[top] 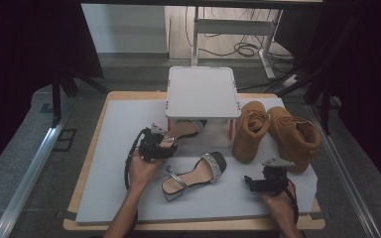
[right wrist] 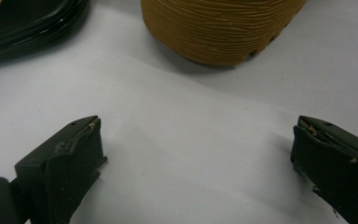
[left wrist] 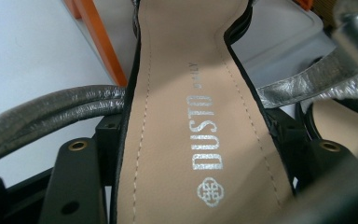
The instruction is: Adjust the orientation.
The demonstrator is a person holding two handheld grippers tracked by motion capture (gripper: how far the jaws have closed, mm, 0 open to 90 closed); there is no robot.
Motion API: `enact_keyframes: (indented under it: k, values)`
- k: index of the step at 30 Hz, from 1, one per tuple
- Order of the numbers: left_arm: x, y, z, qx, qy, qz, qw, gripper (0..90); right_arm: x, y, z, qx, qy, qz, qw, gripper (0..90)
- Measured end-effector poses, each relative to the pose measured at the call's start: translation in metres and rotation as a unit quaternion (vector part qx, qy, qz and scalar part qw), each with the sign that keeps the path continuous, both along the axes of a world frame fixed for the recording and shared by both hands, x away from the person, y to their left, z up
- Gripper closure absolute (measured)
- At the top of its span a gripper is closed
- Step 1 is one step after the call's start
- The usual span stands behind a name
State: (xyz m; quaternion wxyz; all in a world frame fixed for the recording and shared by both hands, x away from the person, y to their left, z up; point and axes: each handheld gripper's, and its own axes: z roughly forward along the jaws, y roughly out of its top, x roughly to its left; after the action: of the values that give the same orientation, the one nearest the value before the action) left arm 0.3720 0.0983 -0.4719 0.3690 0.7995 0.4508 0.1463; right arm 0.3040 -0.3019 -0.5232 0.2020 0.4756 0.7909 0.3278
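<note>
Grey mat (top: 119,198) on a table, small white shelf (top: 202,91) at its back | left gripper (top: 164,142) clamps a sandal (top: 182,130) by its insole, toe under the shelf | right gripper (top: 254,184), jaws wide and empty, near-right of shelf | advice: slide the sandal in level, clear of the shelf legs.

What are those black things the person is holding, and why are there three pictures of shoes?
A person holds a grabbing tool with two black jaws in each hand. One picture comes from a camera above the table; the other two come from small cameras riding on the tools. The left gripper is closed on a sandal, whose toe end sits under a small white shelf. You see its beige insole up close between the jaws. The right gripper is open above bare table. A second sandal and two tan boots lie nearby.
</note>
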Motion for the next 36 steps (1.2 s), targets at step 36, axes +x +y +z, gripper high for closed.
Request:
enact_keyframes:
  k: [36]
  values:
    - [0.037, -0.034, -0.024, -0.006, 0.002, 0.109, 0.9940, 38.8, 0.000, 0.000, 0.000, 0.001, 0.000, 0.001, 1.0000, 2.2]
